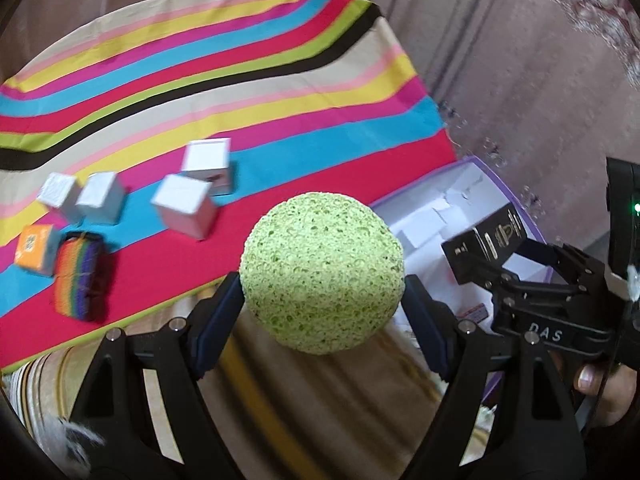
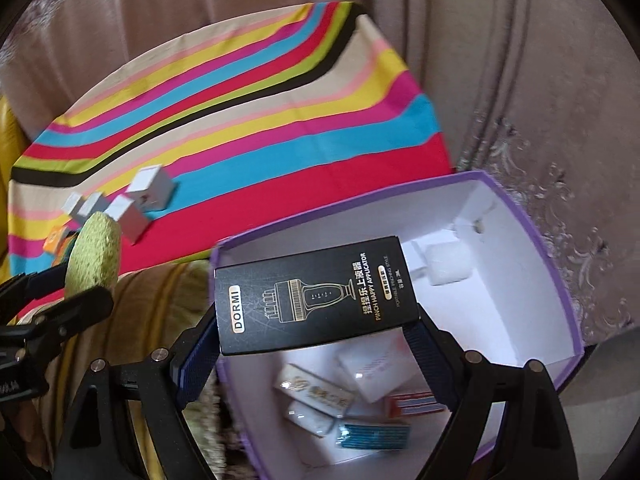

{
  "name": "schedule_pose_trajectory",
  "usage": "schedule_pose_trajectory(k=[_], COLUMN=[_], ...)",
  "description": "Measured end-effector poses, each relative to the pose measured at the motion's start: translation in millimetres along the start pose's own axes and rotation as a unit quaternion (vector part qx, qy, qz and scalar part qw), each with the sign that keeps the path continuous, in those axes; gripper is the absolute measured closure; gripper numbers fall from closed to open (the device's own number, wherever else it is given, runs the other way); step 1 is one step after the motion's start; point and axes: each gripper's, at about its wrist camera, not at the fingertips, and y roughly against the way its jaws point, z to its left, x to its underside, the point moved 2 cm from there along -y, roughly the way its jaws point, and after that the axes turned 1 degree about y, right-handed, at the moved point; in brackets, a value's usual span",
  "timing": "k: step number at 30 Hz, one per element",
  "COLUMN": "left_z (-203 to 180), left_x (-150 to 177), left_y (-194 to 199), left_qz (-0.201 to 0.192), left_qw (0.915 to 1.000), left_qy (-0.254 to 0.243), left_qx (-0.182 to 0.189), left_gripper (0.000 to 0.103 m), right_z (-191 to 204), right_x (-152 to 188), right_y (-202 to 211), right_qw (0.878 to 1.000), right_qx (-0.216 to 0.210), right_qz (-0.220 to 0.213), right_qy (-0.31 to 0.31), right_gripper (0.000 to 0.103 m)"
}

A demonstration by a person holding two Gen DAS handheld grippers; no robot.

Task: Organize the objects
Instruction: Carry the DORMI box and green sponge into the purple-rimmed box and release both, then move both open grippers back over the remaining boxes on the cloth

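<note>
My left gripper (image 1: 322, 300) is shut on a green sponge ball (image 1: 322, 272), held in the air just off the near edge of the striped cloth (image 1: 248, 80). My right gripper (image 2: 318, 338) is shut on a black DORMI box (image 2: 316, 294), which hangs flat over the purple-rimmed white storage box (image 2: 532, 232). In the left wrist view the right gripper (image 1: 516, 264) with the black box (image 1: 486, 240) is at the right, over the storage box (image 1: 456, 178). The ball (image 2: 96, 254) and left gripper (image 2: 76, 276) show at the left of the right wrist view.
On the cloth lie several white cubes (image 1: 186, 204), an orange box (image 1: 34, 250) and a rainbow block (image 1: 78, 276). Several small packages (image 2: 316, 392) and white foam pieces (image 2: 444, 260) lie in the storage box. Brown drapery (image 1: 540, 100) hangs behind. A hand (image 1: 600, 384) holds the right gripper.
</note>
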Motion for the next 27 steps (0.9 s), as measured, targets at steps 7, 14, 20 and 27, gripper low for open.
schedule_pose_trajectory(k=[7,14,20,27], left_z=[-35.9,-49.4,-50.9,-44.0], left_x=[-7.8,-12.0,-13.0,-14.8], left_y=[-16.0,-27.0,-25.4,-16.7], left_qz=[0.010,0.022,0.016,-0.003], left_qw=[0.9989,0.9975,0.9973,0.9966], left_qy=[-0.036,-0.038,-0.034,-0.024], left_qx=[0.030,0.055,0.064,0.079], left_gripper=[0.021,0.012,0.010,0.010], right_z=[-30.6,-55.4,-54.9,-48.9], right_x=[-2.8,-3.6,-2.5,-5.3], right_y=[2.0,2.6,3.3,8.5], right_qw=[0.999,0.997,0.997,0.997], right_qx=[0.028,0.052,0.062,0.066], right_qz=[-0.009,-0.016,-0.022,-0.027], right_qy=[-0.032,-0.061,-0.048,-0.043], right_gripper=[0.014,0.011,0.007,0.007])
